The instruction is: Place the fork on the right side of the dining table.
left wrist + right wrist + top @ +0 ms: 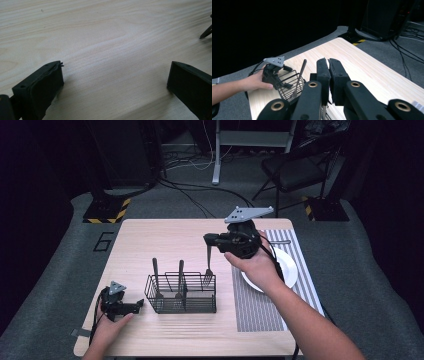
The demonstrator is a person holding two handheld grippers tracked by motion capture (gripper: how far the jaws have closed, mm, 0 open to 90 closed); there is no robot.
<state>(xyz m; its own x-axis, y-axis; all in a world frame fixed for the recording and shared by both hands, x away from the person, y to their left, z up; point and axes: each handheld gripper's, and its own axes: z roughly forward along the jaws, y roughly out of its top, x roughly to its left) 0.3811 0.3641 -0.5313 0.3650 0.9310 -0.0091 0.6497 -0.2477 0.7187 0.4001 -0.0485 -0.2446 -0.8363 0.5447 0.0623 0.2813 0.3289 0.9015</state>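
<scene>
Steel fork [208,265] clamped in right hand-held gripper [209,240] over wire caddy [181,293]; left hand-held gripper [140,304] wide apart.

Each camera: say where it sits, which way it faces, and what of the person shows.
High view: above the near side, facing forward and down on the table; both forearms, left gripper, right gripper holding a fork.
Left gripper view: low over bare tabletop; jaws apart.
Right gripper view: faces across the wire caddy toward the left hand; jaws together.
Shared by high and right gripper views: the caddy.

A dark lab or studio: hazard-striped stand bases [106,213], floor cables [200,195] (loose, tangled), a folding chair [295,170].
</scene>
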